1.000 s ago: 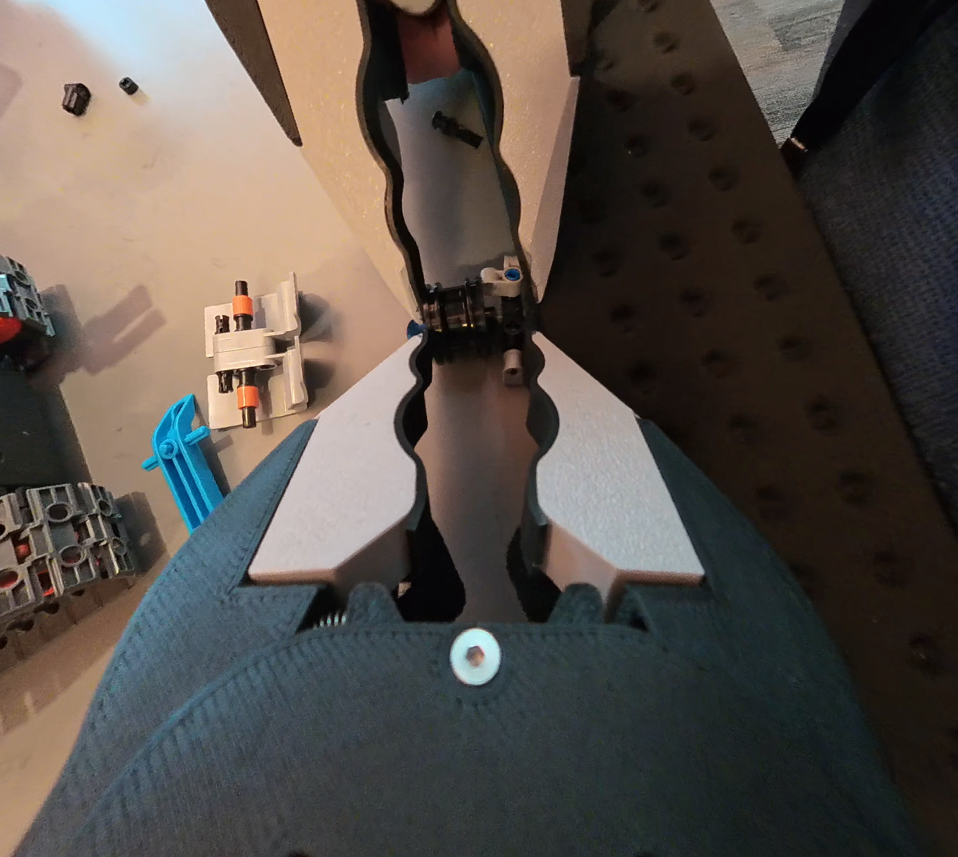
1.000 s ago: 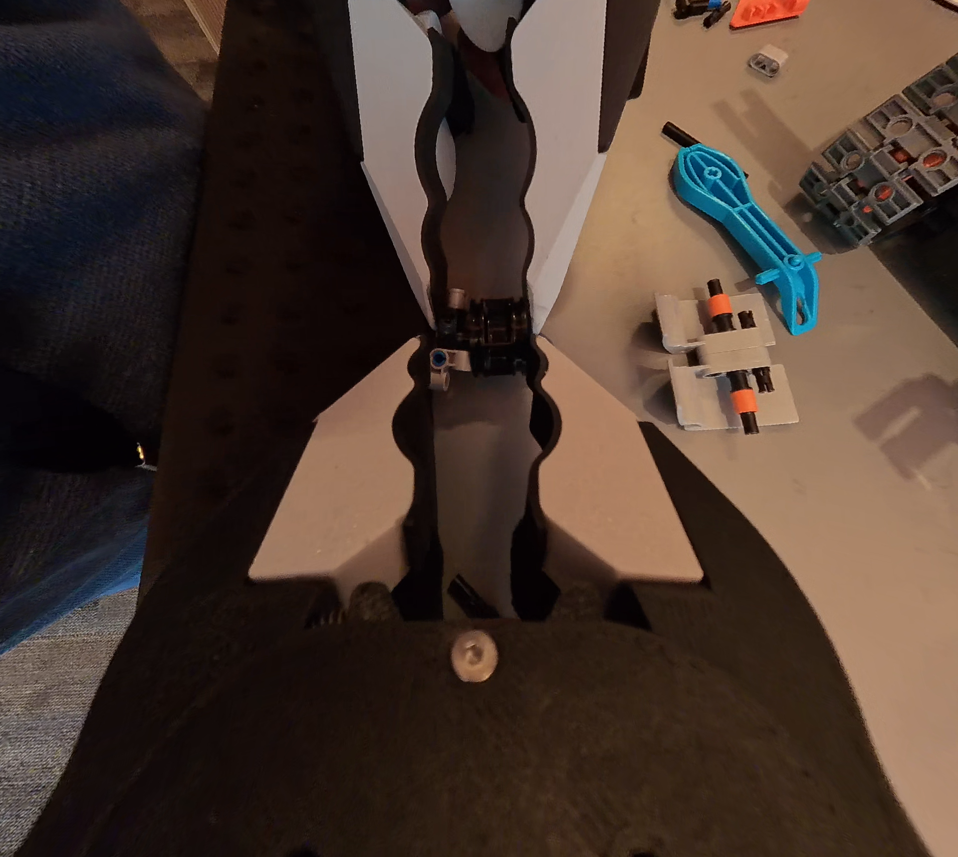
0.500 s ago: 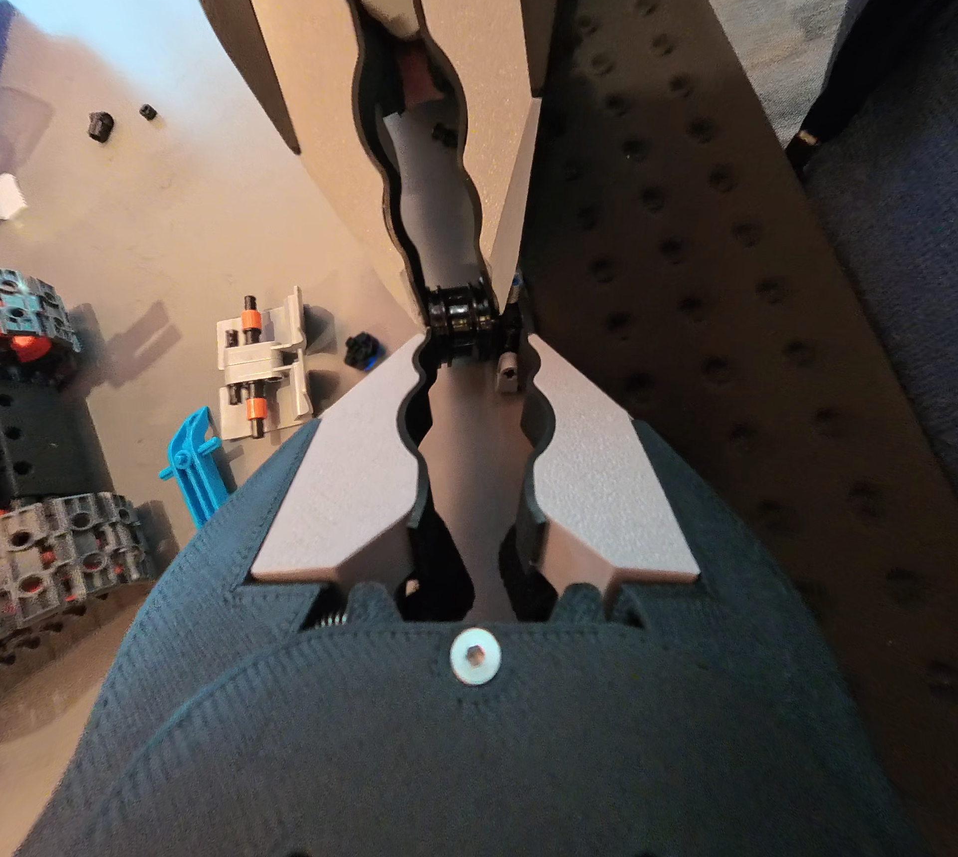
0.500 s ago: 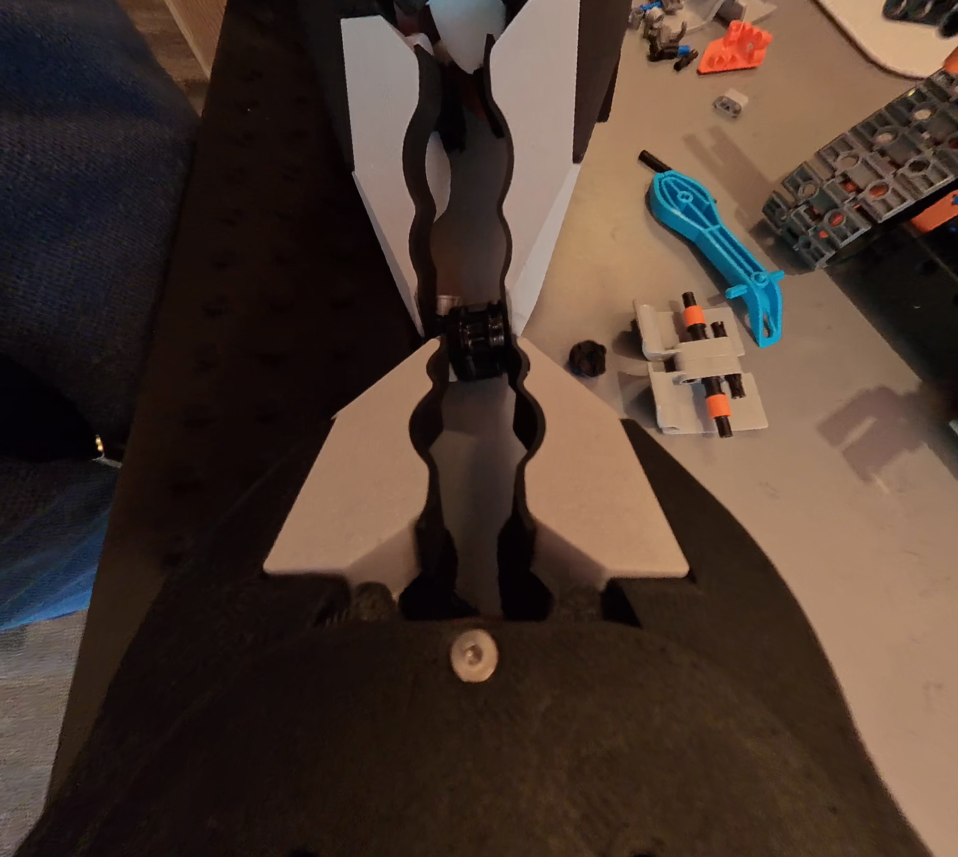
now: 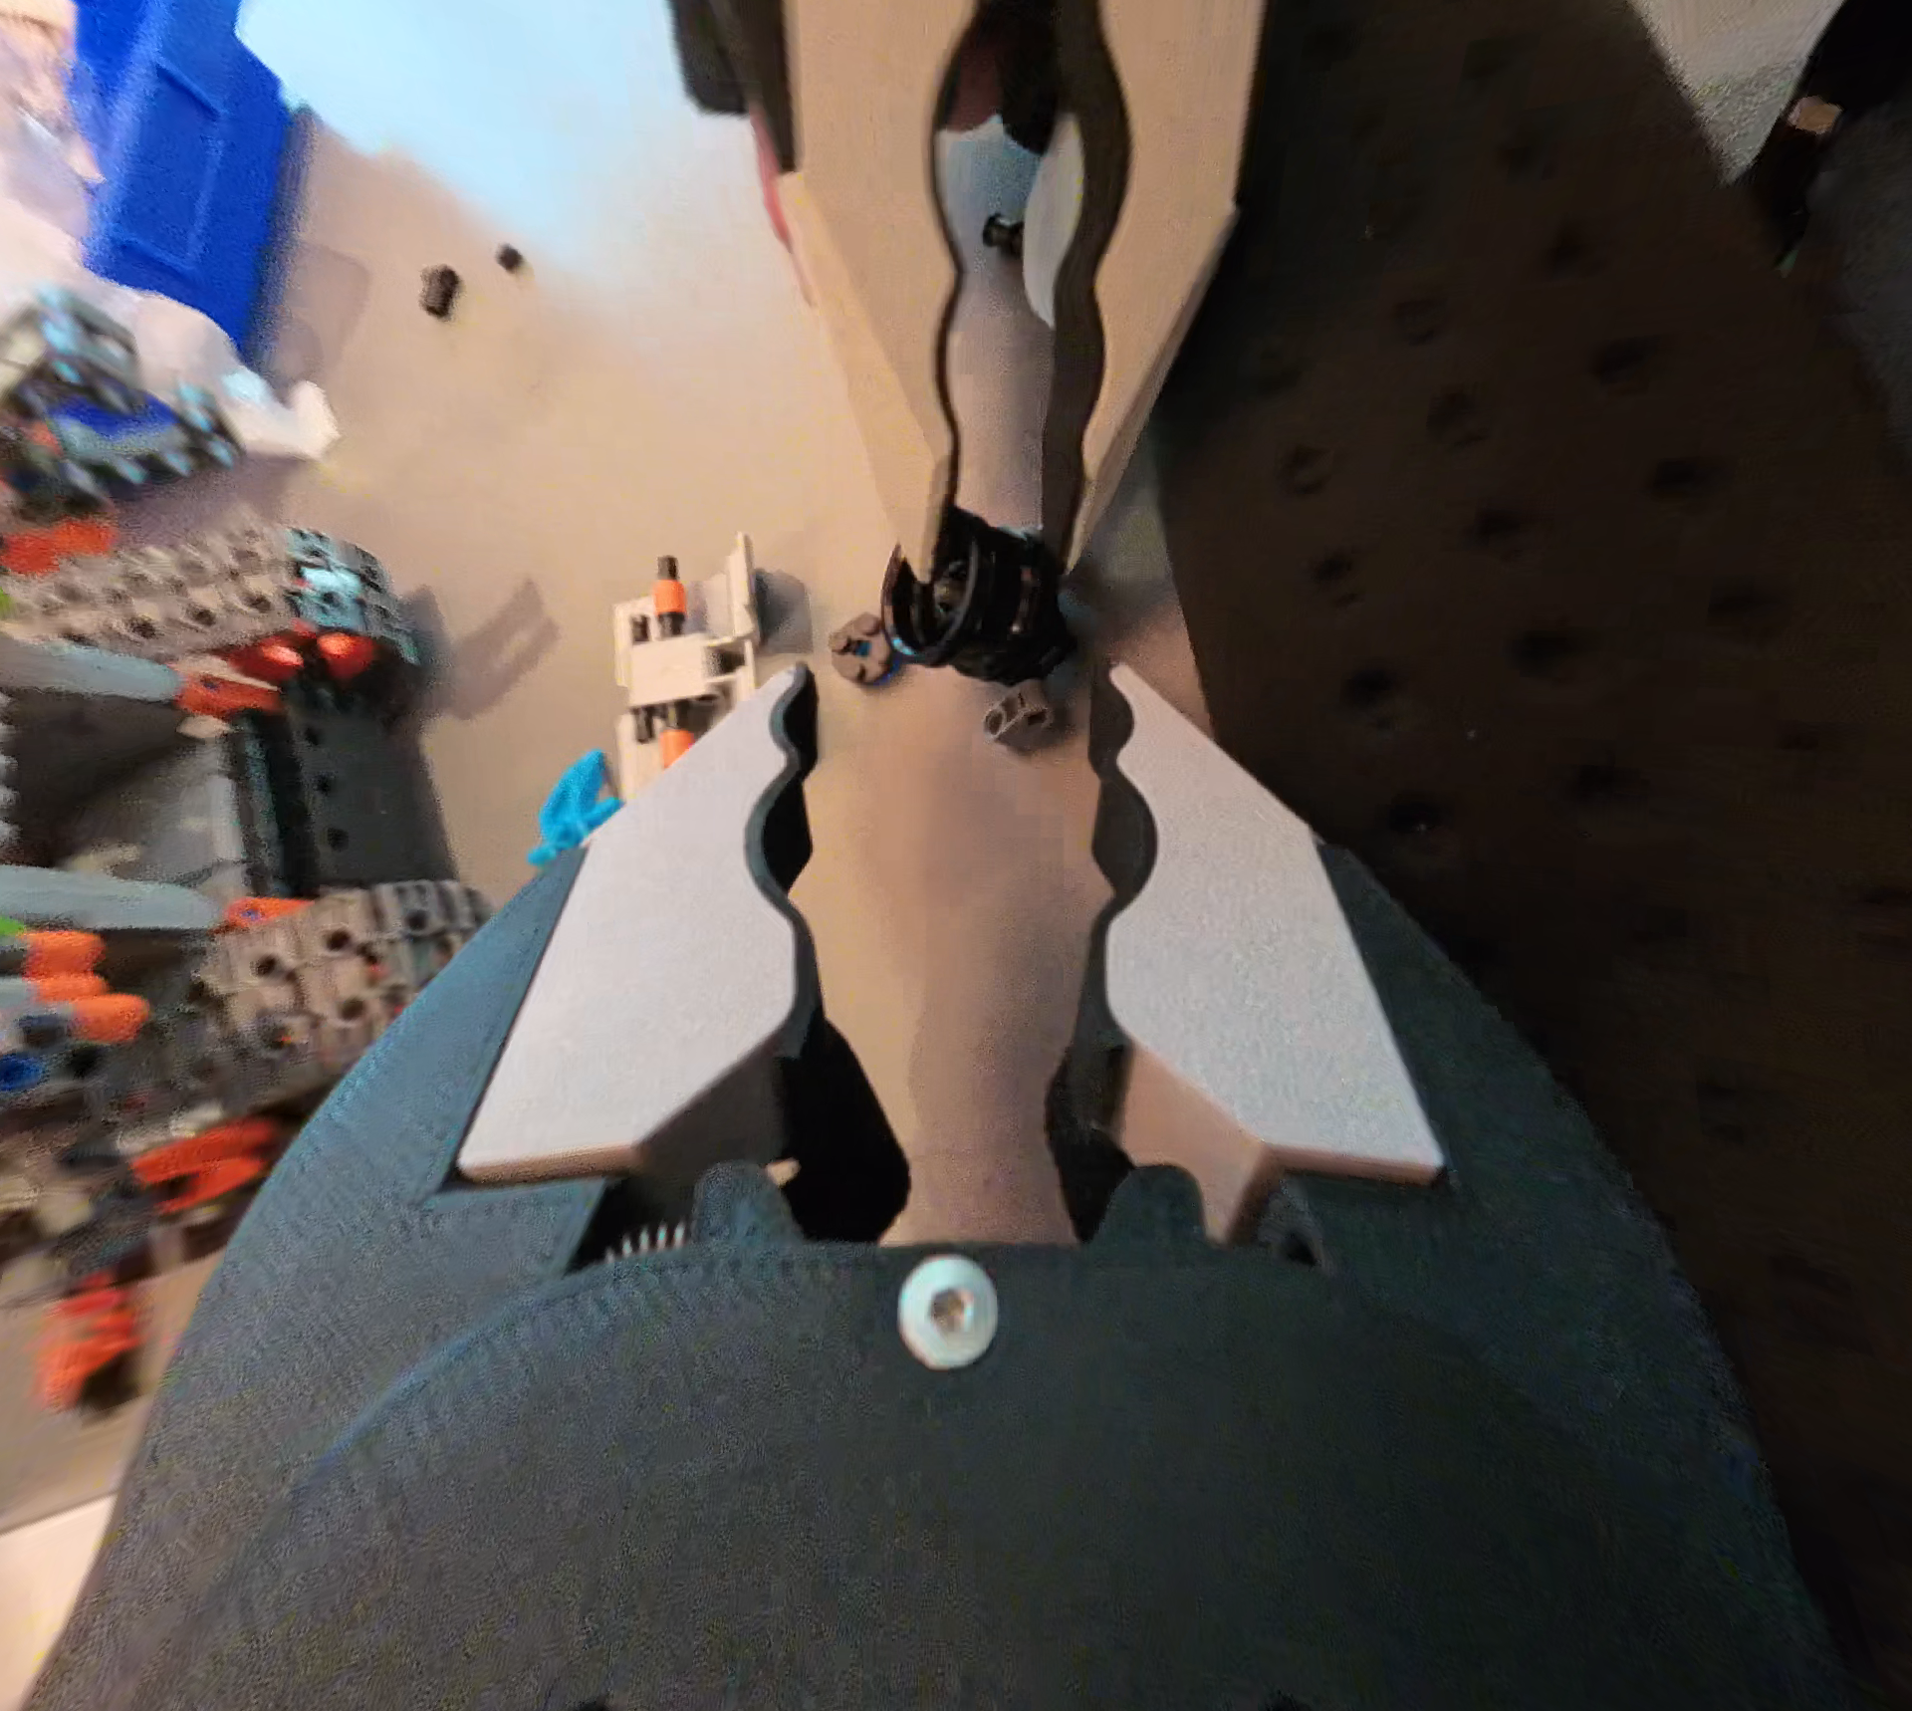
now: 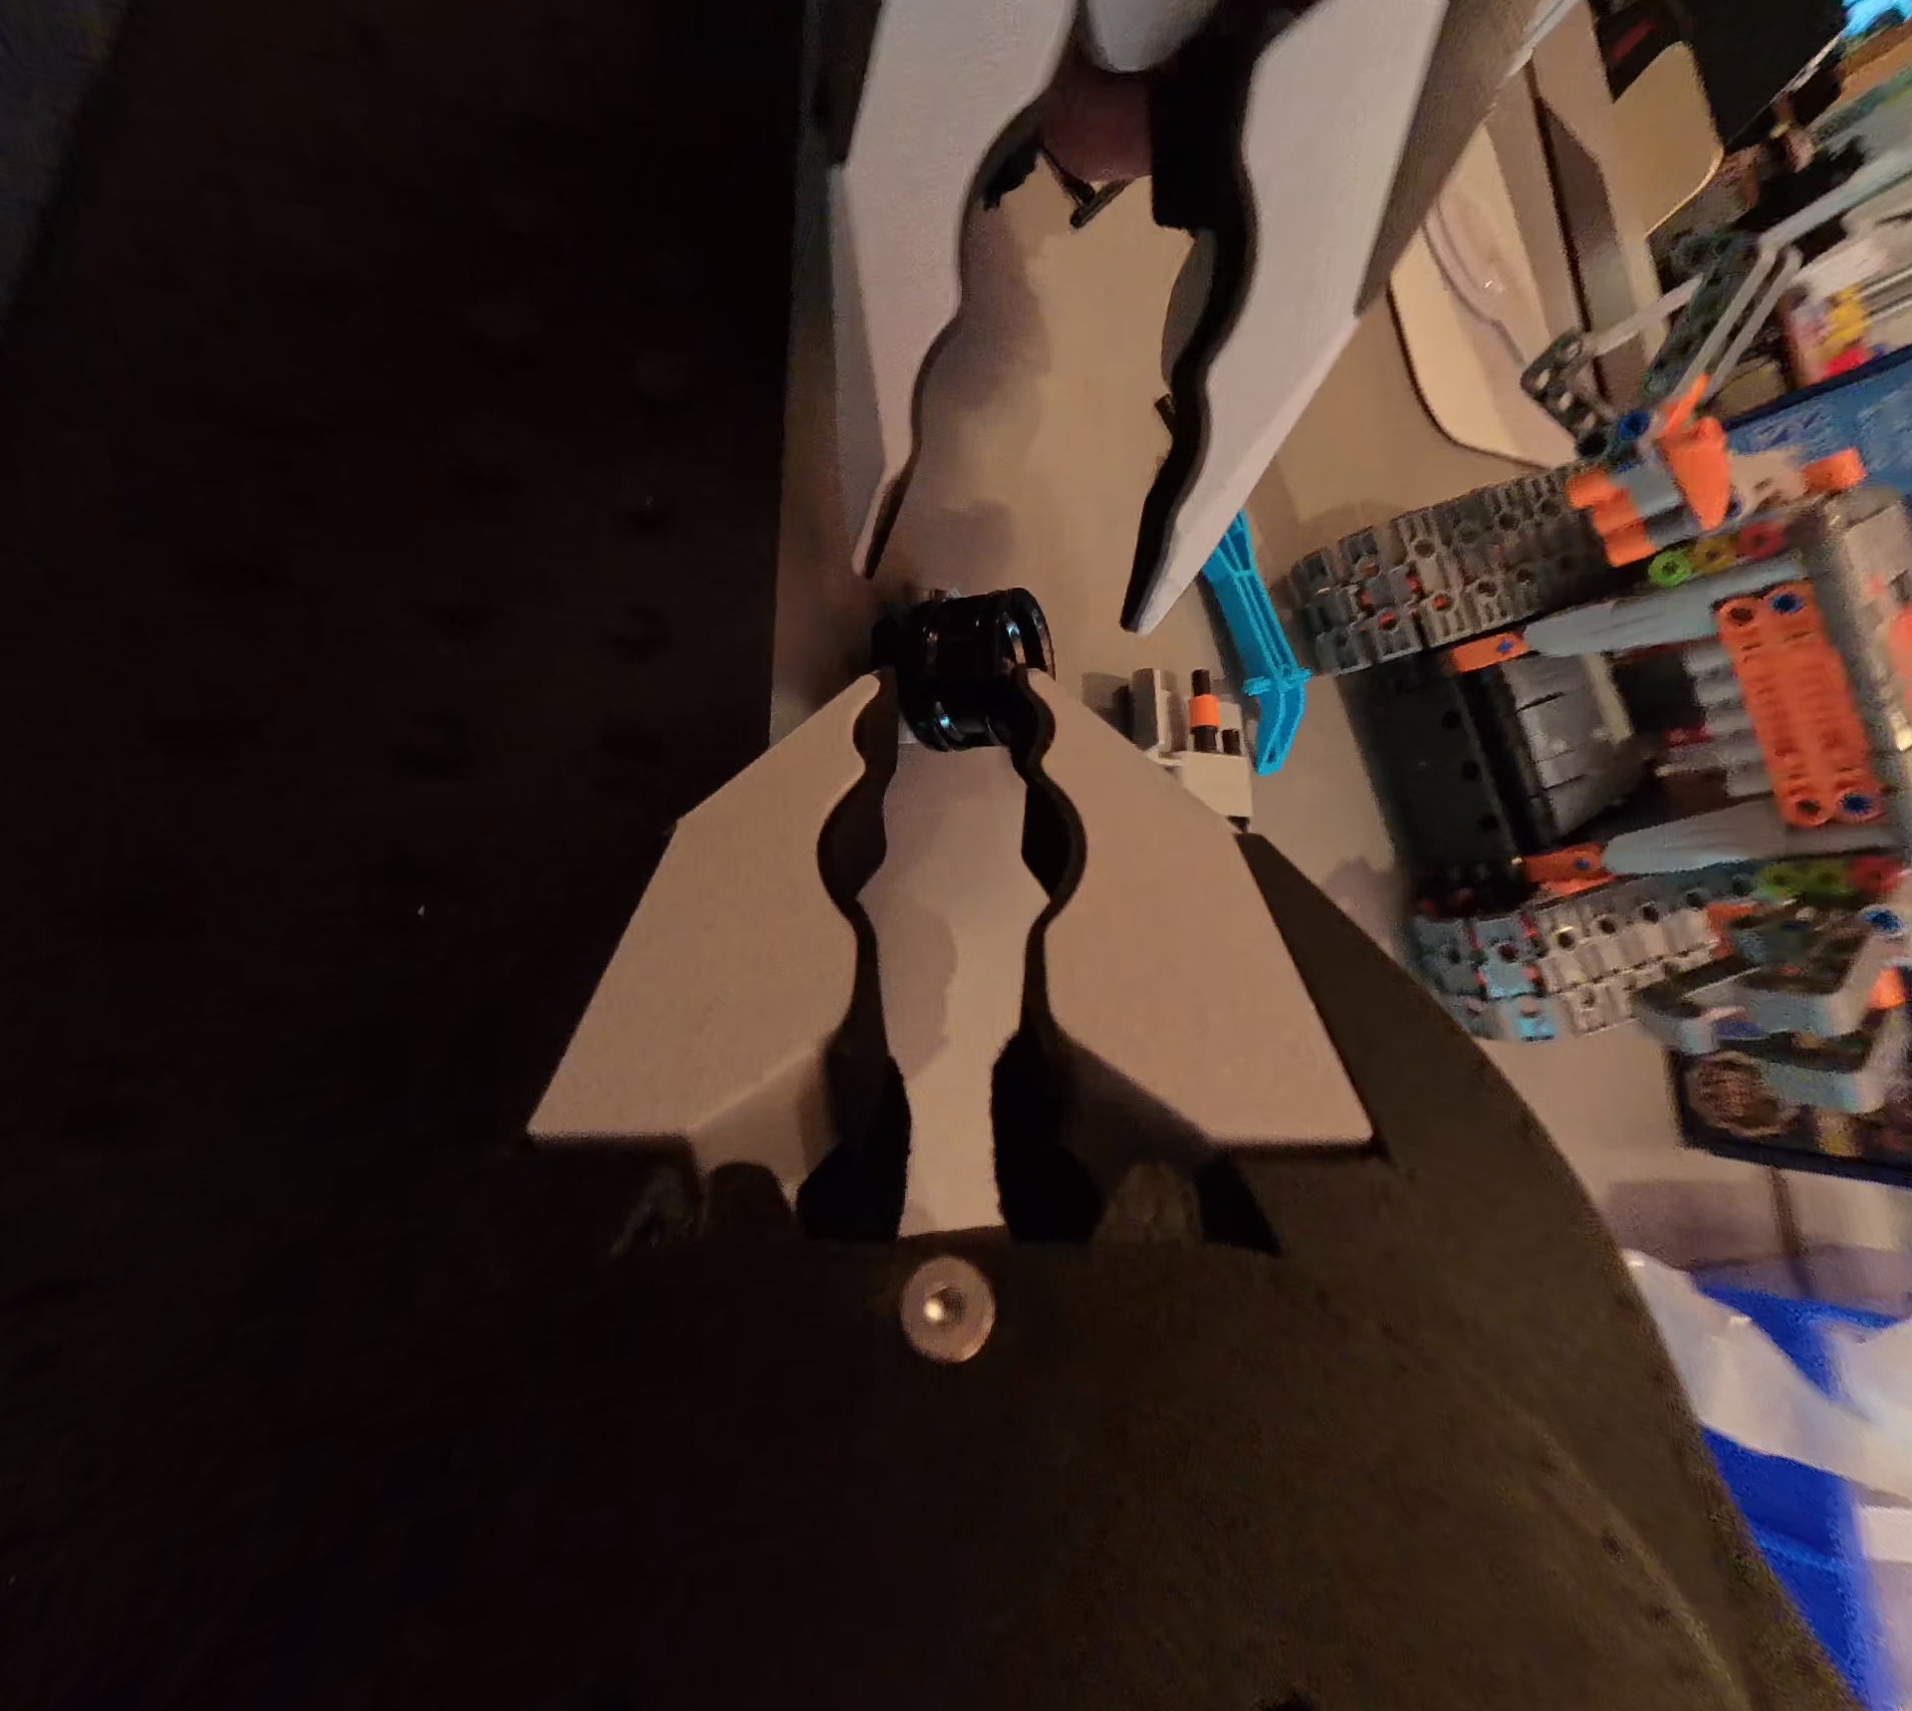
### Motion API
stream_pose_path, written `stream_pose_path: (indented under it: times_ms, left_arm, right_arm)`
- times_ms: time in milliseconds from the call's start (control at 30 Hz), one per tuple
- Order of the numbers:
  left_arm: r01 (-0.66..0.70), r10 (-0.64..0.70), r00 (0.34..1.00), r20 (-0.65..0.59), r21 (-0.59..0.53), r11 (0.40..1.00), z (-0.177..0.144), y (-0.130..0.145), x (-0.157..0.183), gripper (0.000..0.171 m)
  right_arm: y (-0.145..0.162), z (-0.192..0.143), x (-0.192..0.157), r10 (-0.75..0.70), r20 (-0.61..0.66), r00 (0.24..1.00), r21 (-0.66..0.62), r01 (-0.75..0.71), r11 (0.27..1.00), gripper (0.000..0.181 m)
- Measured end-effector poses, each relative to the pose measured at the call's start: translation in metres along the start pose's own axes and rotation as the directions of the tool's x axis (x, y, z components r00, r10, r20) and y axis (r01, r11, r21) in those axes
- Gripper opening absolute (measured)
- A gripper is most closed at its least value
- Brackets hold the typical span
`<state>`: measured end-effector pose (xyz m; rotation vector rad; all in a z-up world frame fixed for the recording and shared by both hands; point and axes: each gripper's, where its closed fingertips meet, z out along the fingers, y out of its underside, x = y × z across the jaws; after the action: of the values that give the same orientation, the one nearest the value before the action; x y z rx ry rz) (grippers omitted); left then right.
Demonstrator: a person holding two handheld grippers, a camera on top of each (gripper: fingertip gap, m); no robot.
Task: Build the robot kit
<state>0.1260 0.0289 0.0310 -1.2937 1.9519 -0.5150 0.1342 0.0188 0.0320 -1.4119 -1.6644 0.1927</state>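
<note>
My table point(image 5: 579, 378) carries a tracked model point(image 6: 1614, 792) of grey, black and orange bricks on the far side from the dark perforated board point(image 5: 1552, 627); a blue bin point(image 5: 176, 109) stands beyond, blurred; a grey hinge piece point(image 5: 688, 658) with orange collars lies beside a blue lever point(image 6: 1257, 637); my left tongs point(image 5: 957, 699) are spread, holding nothing, a small grey connector point(image 5: 1019, 718) and a dark stud point(image 5: 859, 647) on the table just past their tips; my right tongs point(image 6: 957, 689) pinch the black wheel point(image 6: 967, 673) at their tips, above the table's edge.
</note>
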Motion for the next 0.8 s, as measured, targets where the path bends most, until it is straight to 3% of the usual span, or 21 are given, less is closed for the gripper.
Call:
stream_pose_path:
  times_ms: [133,333,367,400,500,600,700,800]
  left_arm:
    - [0.201,-0.192,0.97,-0.148,0.053,0.978,0.001,-0.008,0.009,0.053]
    - [0.224,-0.214,0.957,-0.194,0.032,0.974,0.012,-0.007,0.02,0.032]
    - [0.215,-0.205,0.961,-0.185,0.038,0.976,0.012,-0.008,0.019,0.031]
    - [0.204,-0.192,0.963,-0.189,0.046,0.978,0.011,-0.009,0.02,0.019]
    - [0.166,-0.155,0.974,-0.166,0.059,0.984,0.011,-0.012,0.018,0.017]
    - [0.148,-0.138,0.975,-0.173,0.044,0.988,0.013,-0.01,0.021,0.018]
    - [0.057,-0.05,0.988,-0.143,0.046,0.997,0.014,-0.01,0.023,0.017]
    - [-0.101,0.103,0.992,-0.075,0.025,0.995,0.014,-0.01,0.023,0.012]
  right_arm:
    - [-0.004,0.0,-0.004,-0.062,-0.01,0.998,0.003,0.062,0.998,0.02]
    - [-0.008,-0.01,-0.004,0.03,0.025,0.999,0.066,-0.031,0.997,0.028]
    - [-0.008,-0.012,-0.004,0.052,0.037,0.998,0.072,-0.054,0.996,0.026]
    - [-0.005,-0.014,-0.003,0.091,0.055,0.994,0.061,-0.095,0.994,0.028]
    - [-0.005,-0.022,0.001,0.246,0.123,0.961,0.066,-0.256,0.965,0.028]
    - [0.009,-0.02,0.0,0.369,0.17,0.914,-0.021,-0.371,0.928,0.036]
    - [0.009,-0.017,-0.004,0.491,0.268,0.829,-0.052,-0.496,0.867,0.046]
    - [0.007,-0.01,-0.012,0.533,0.358,0.767,-0.086,-0.541,0.837,0.036]
